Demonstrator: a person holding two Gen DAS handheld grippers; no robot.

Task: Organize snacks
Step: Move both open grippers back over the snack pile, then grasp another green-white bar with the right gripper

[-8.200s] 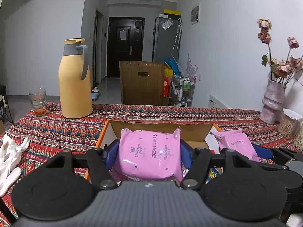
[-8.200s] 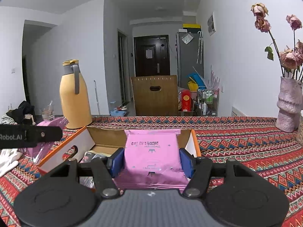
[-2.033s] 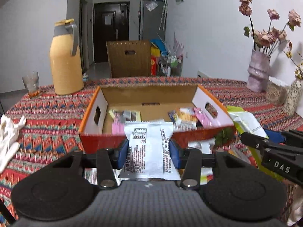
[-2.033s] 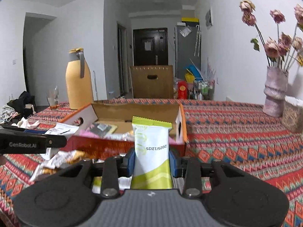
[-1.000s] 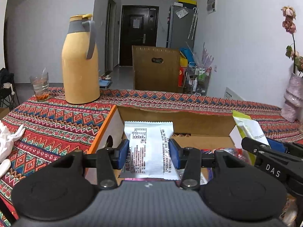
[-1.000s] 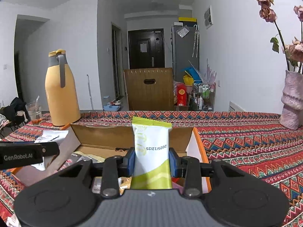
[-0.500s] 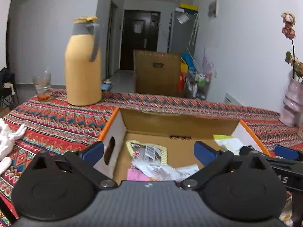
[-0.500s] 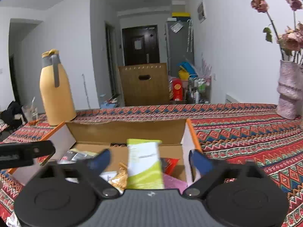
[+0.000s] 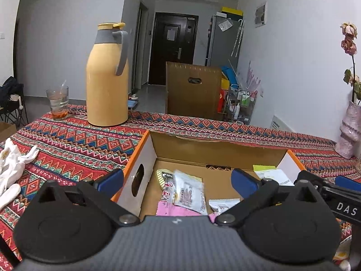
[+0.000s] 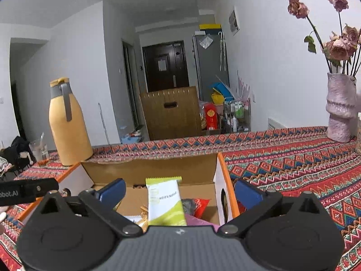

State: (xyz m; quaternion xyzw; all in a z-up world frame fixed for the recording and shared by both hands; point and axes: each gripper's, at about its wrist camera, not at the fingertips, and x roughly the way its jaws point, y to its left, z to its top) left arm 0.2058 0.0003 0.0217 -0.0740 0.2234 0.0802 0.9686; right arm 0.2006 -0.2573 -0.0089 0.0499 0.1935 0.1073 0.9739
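Both grippers hang over an open cardboard box (image 9: 216,151) on a desk (image 9: 74,144) covered with a red patterned cloth. In the left wrist view, the left gripper (image 9: 178,179) fills the bottom of the frame, its blue fingers (image 9: 111,179) spread wide after just opening, with nothing pinched between them. Below and between them, in the lower centre of the frame, a white snack packet (image 9: 190,193) lies loose inside the box on top of a pink packet (image 9: 173,210) and other wrappers.

In the right wrist view, the right gripper (image 10: 179,188) sits low in the frame, its fingers (image 10: 247,192) likewise spread apart and having just been opening. A green-and-white snack packet (image 10: 164,202) stands nearly upright in the box at lower centre, between the fingers but touched by neither. A red wrapper (image 10: 200,206) lies just to its right, against the box's right wall. The same green-and-white packet shows at the right end of the box in the left wrist view, beside the right gripper's black body.

A tall yellow thermos (image 9: 107,76) stands at the upper left of the left wrist view, with a drinking glass (image 9: 57,103) to its left. White gloves (image 9: 11,167) lie at the left edge. A pale vase of dried roses (image 10: 340,108) stands at the right of the right wrist view.
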